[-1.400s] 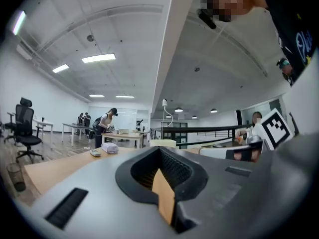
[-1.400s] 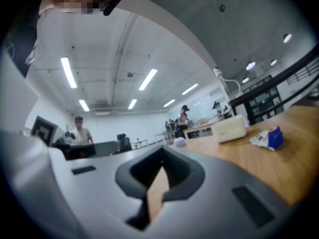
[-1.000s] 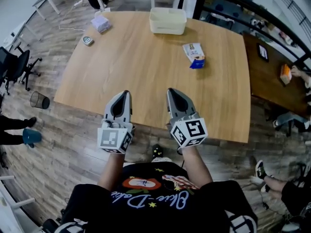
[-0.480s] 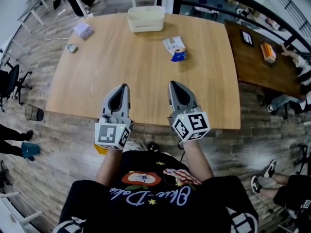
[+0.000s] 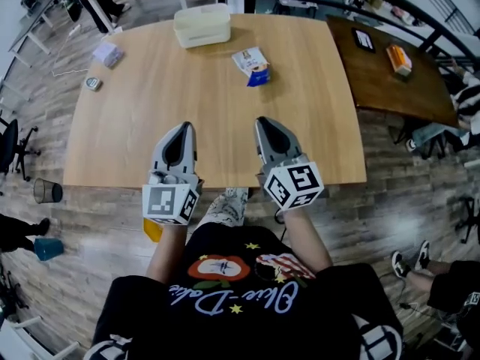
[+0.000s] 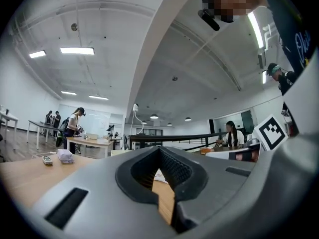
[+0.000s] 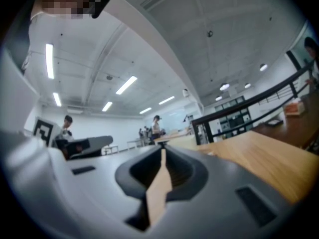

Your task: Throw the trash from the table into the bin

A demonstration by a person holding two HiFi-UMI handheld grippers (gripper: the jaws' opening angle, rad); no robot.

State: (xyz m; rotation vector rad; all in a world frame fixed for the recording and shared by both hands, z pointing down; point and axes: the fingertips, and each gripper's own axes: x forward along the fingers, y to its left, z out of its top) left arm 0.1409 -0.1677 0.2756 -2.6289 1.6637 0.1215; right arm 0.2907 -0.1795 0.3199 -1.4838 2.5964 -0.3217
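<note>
While closed tools [image 5: 186,125] [image 5: 263,121] hover, trash [image 5: 251,66] dots the table [image 5: 187,96].

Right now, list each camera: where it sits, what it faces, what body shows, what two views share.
Head view: on the head, facing steeply down at the table; shows torso, forearms, left tongs and right tongs.
Left gripper view: on the left tongs, level across the table; shows its own shut jaws.
Right gripper view: on the right tongs, level across the table; shows its own shut jaws.
Shared: head and left gripper views both show the pale packet.
</note>
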